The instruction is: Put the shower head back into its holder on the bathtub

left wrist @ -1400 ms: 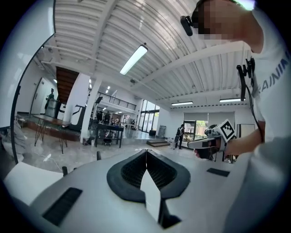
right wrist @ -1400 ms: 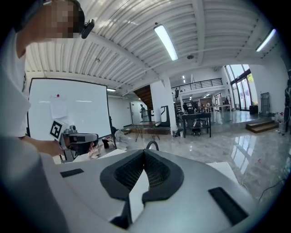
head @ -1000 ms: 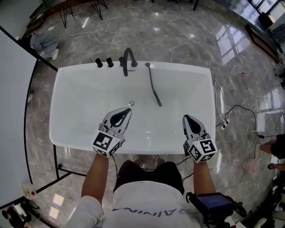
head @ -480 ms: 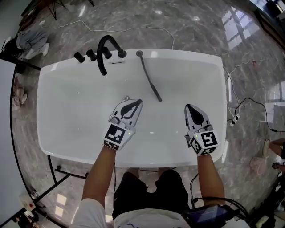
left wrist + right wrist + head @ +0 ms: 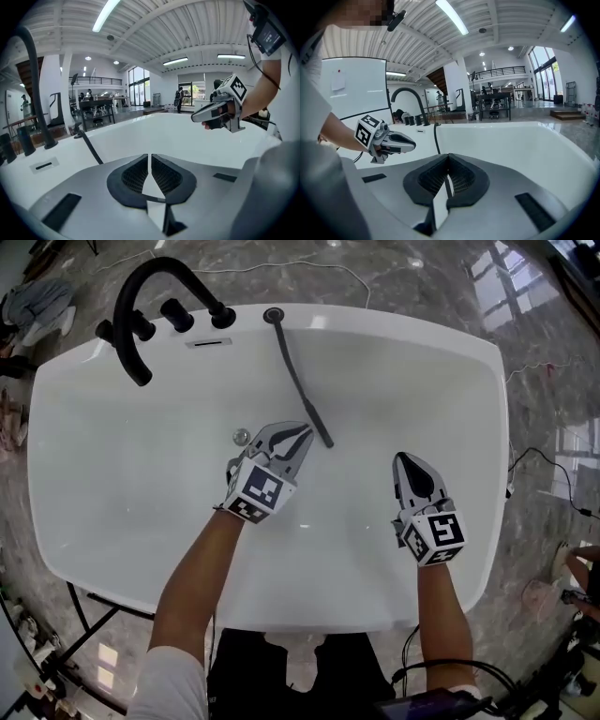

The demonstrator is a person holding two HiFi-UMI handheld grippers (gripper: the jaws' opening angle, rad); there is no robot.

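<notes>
Head view looks steeply down; gripper views face across the bathtub [image 5: 122, 493].

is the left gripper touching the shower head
Cannot tell. Head view puts the left gripper right beside the shower head with no clear gap; the left gripper view hides its lower end.

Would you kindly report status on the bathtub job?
Left claw, right claw shut, empty. Shower head lies in the bathtub, untouched. Nothing in the way.
</notes>
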